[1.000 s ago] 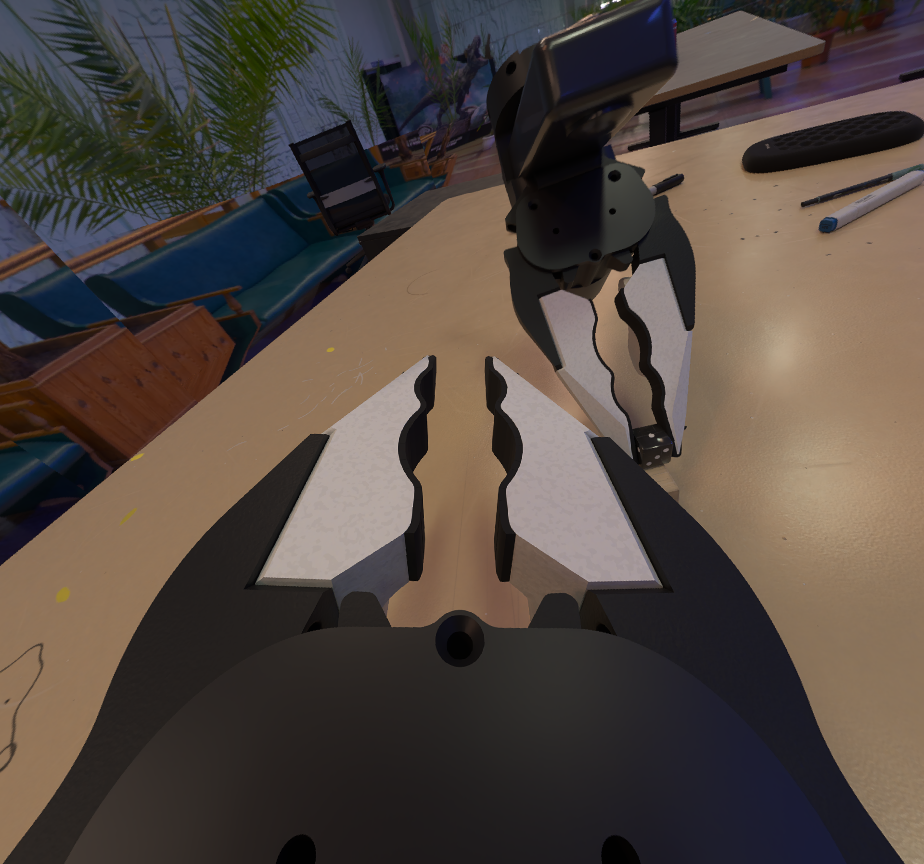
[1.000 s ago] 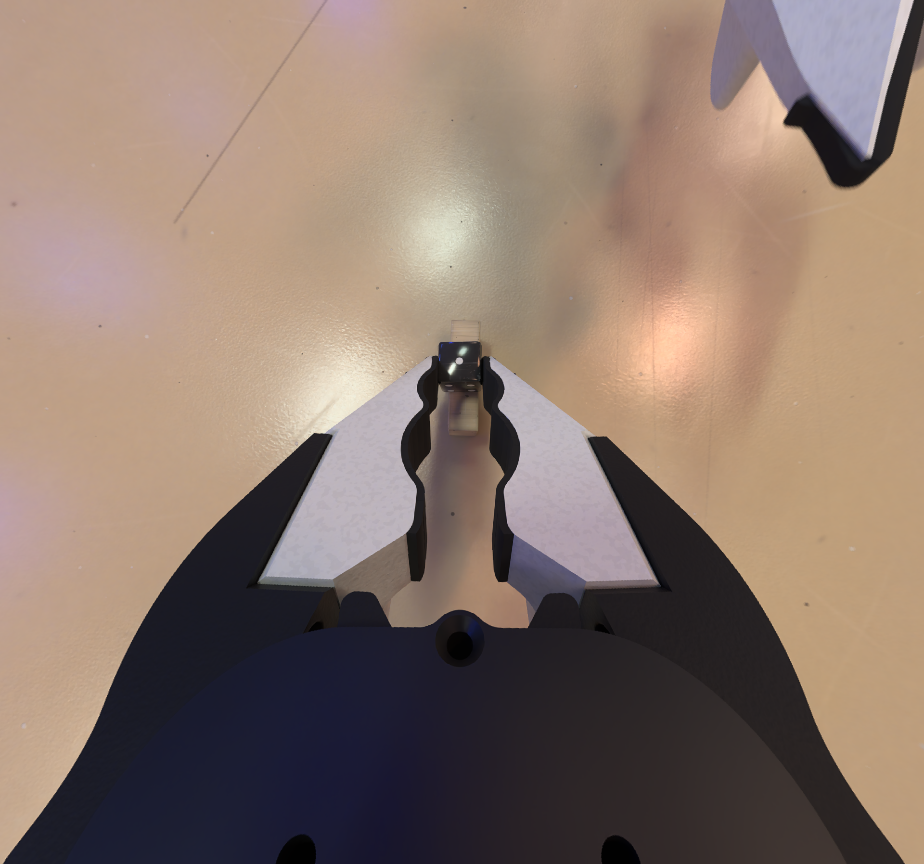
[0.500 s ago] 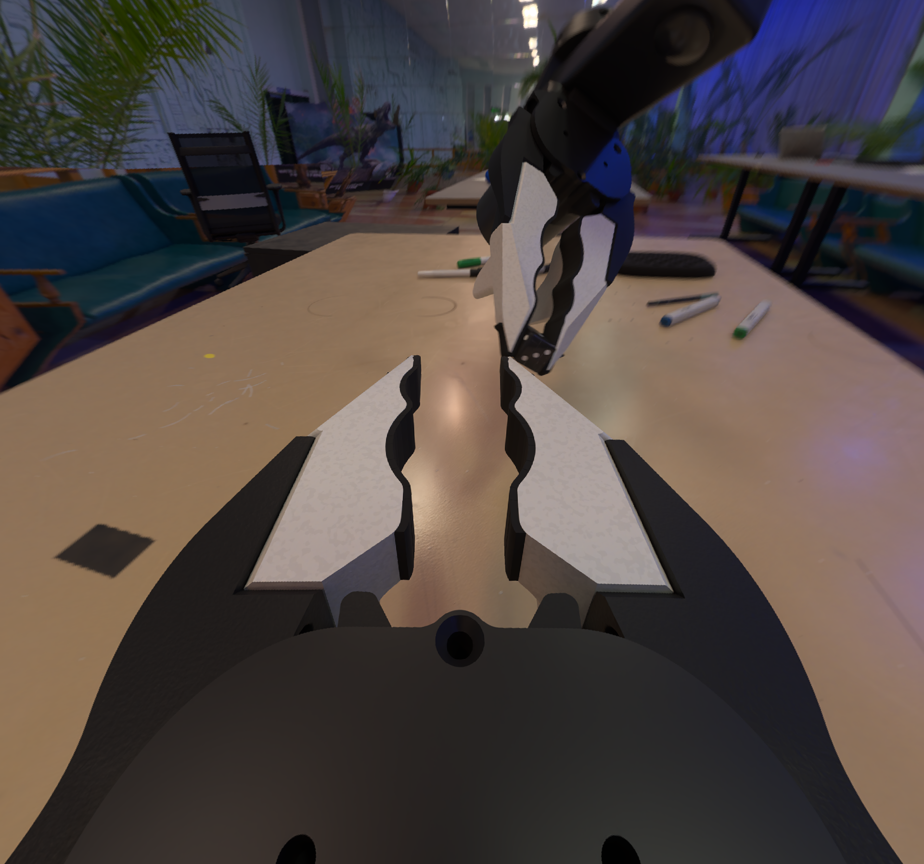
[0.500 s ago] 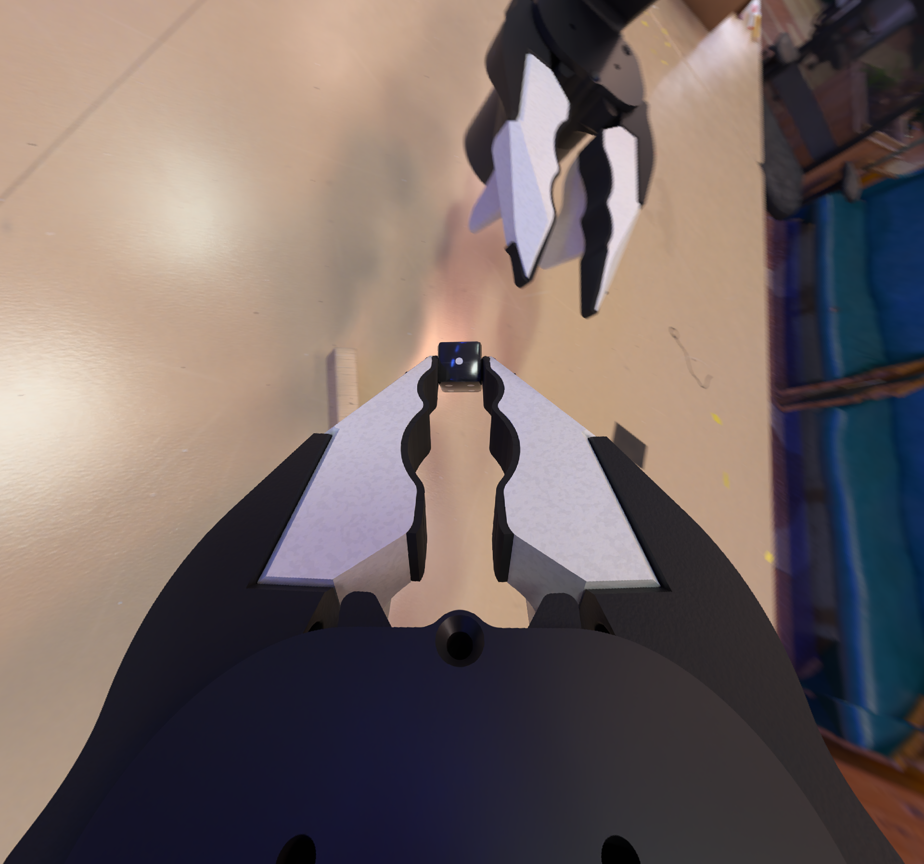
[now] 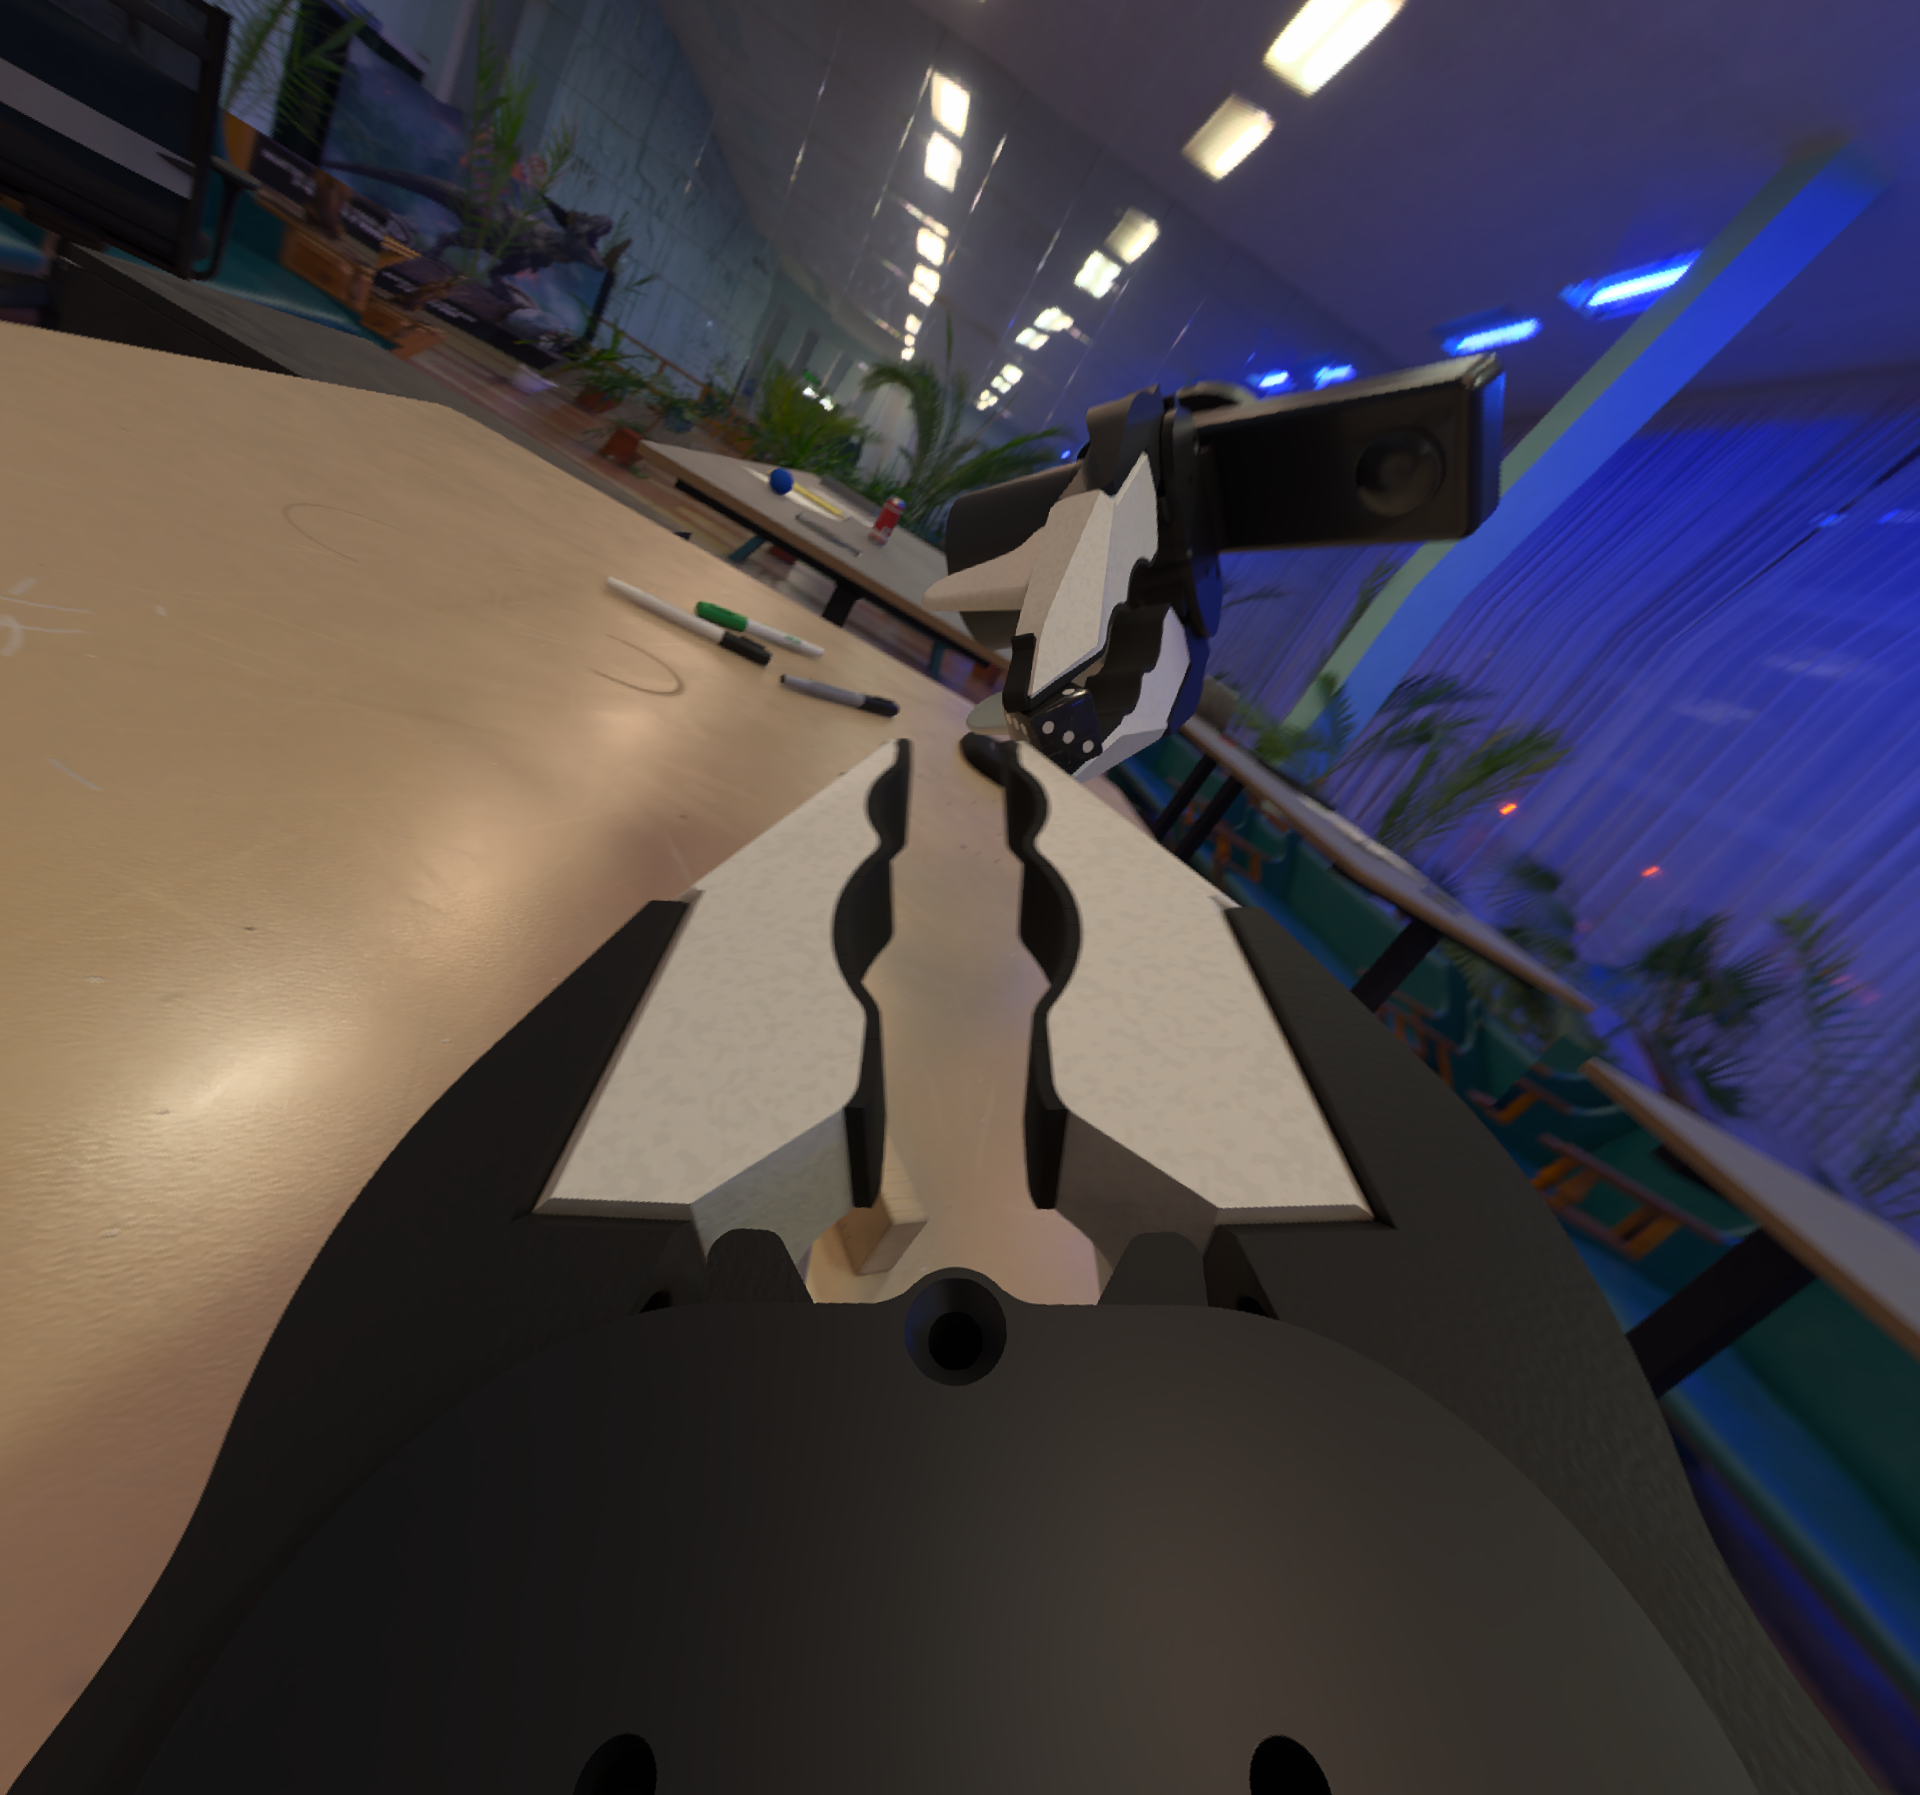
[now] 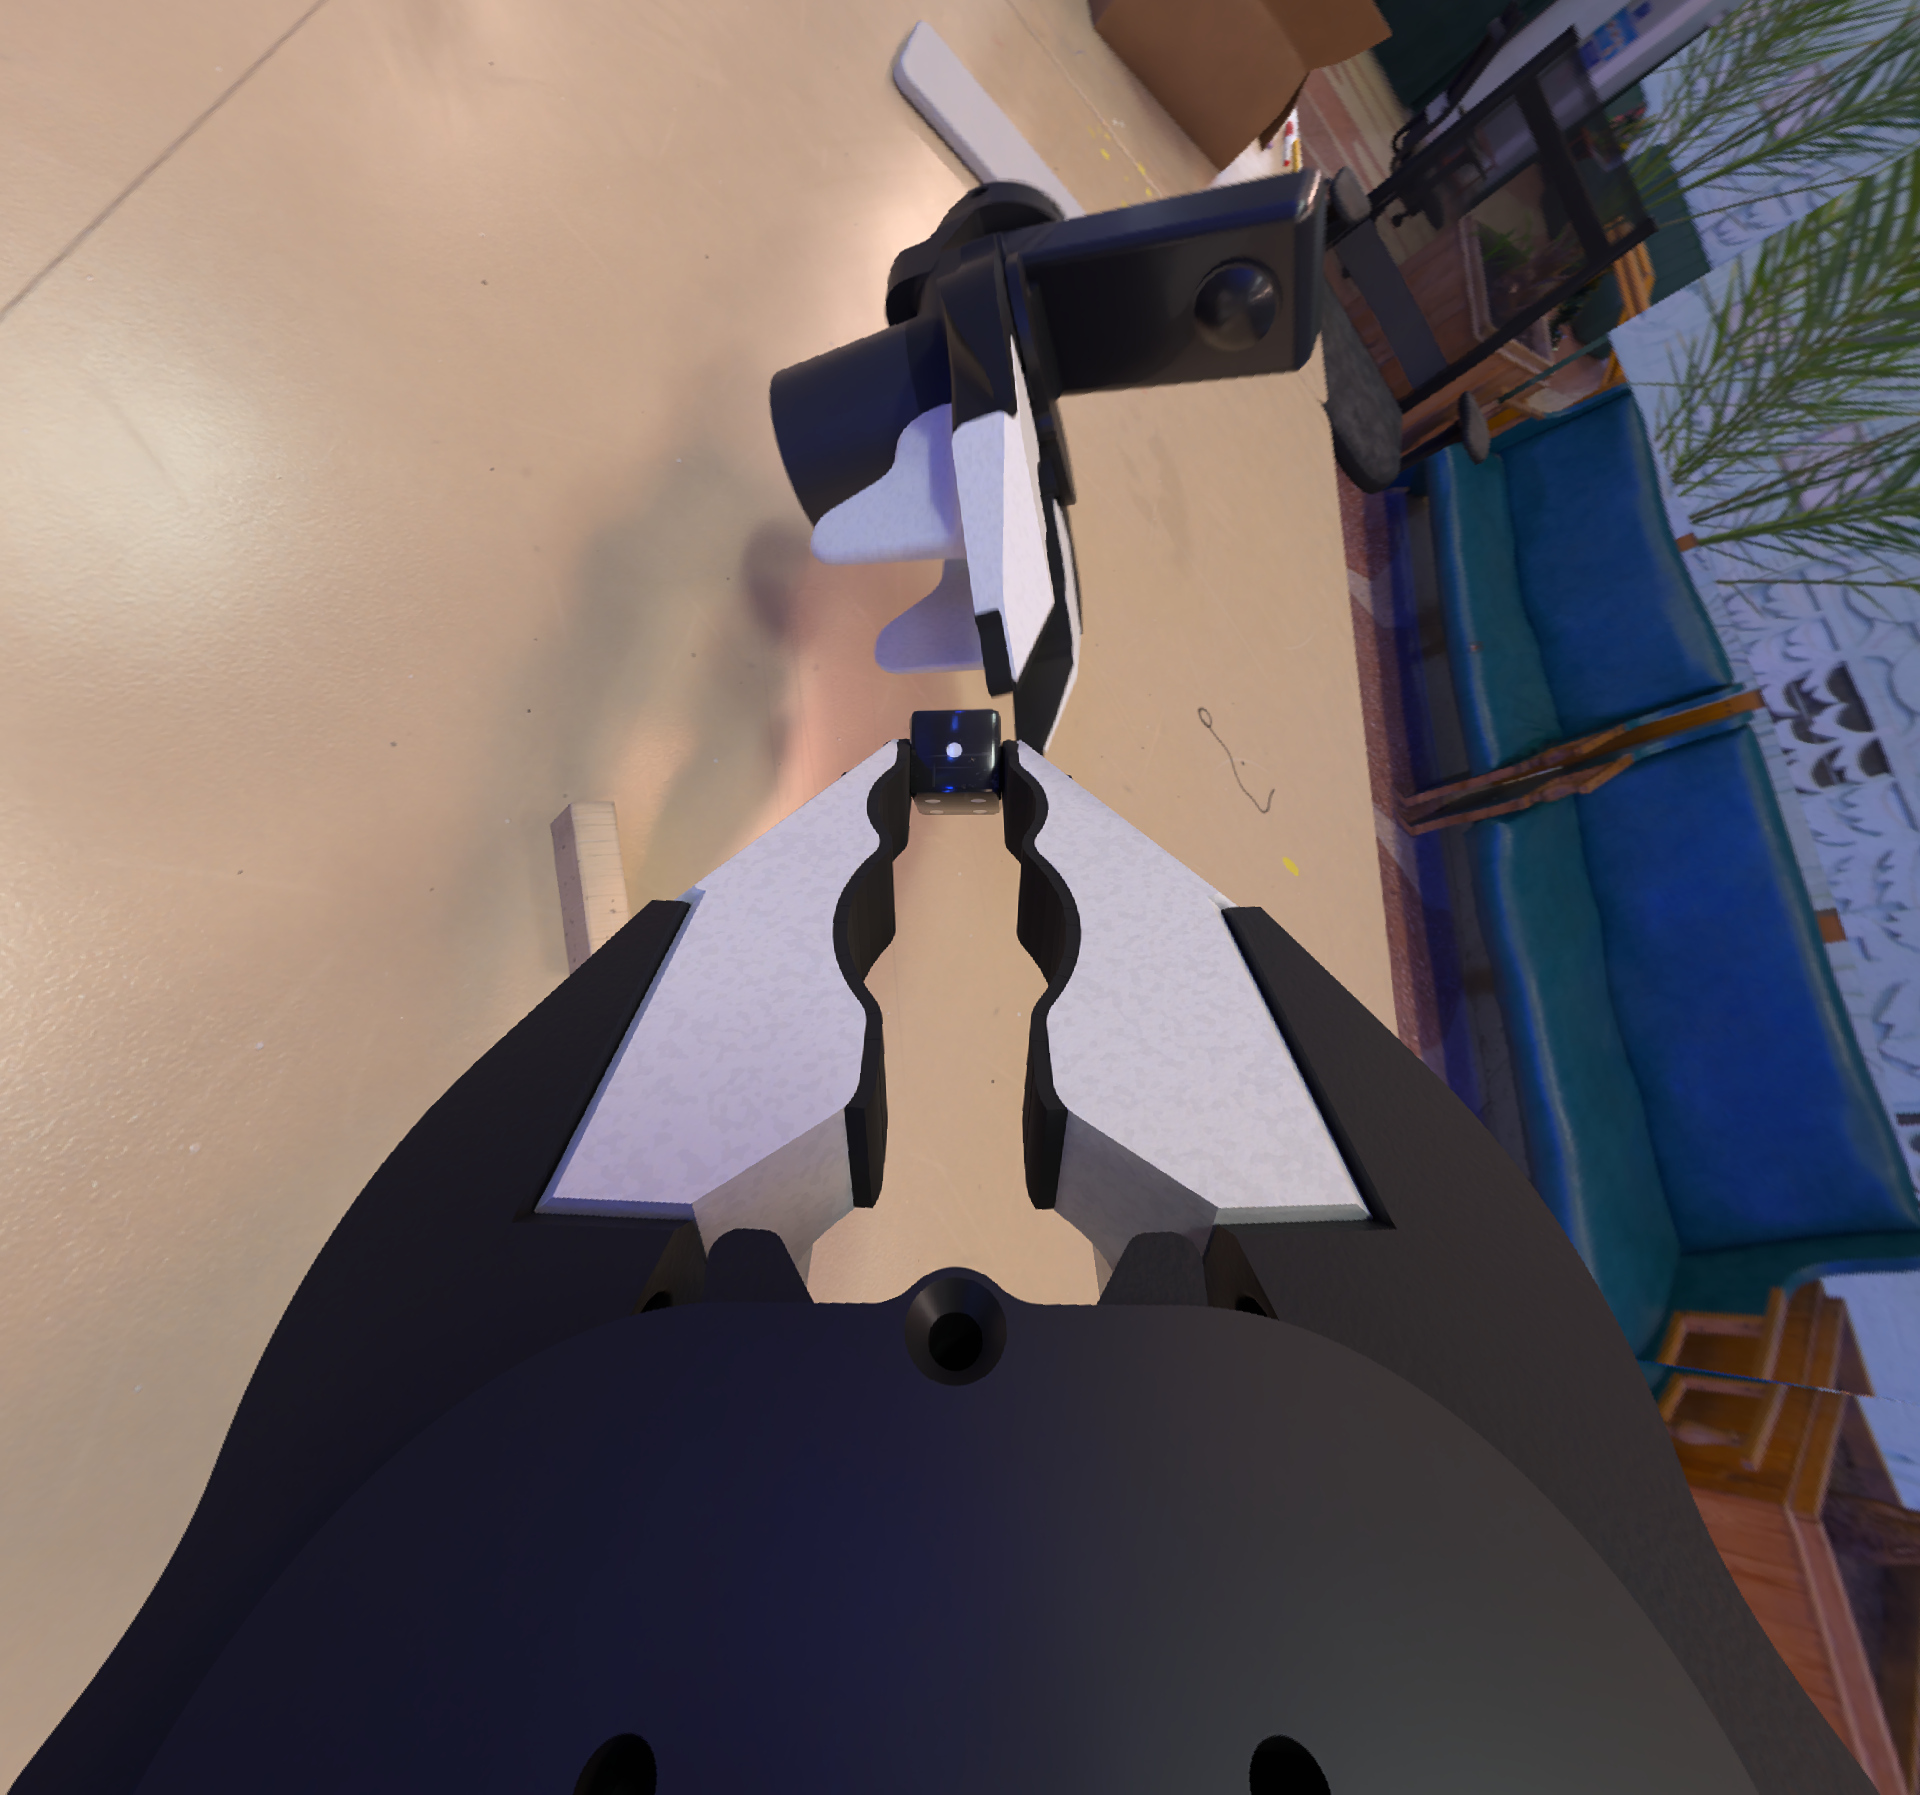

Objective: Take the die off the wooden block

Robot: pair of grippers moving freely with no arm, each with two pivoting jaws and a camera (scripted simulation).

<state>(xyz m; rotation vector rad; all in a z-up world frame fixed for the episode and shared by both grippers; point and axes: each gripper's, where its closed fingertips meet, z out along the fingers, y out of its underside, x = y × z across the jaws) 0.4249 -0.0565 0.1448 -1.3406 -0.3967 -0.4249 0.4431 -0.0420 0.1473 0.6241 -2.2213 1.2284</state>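
One small black die with white pips [image 6: 954, 754], clamped at frame centre in my right claw [image 6: 954, 769], clear above the tan surface [image 6: 312, 395]. One pale wooden block [image 6: 588, 878] lies left. Left claw [image 5: 956, 758] parted, empty; only its view shows three markers [image 5: 727, 625].

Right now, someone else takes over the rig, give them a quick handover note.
Right tongs: shut on the die, held in the air above the table.
Left tongs: open, empty, close to the die.
Block: lies bare on the table, to one side below the right tongs.
Done: die is off the block.
Left: probably set the die down, away from the block.
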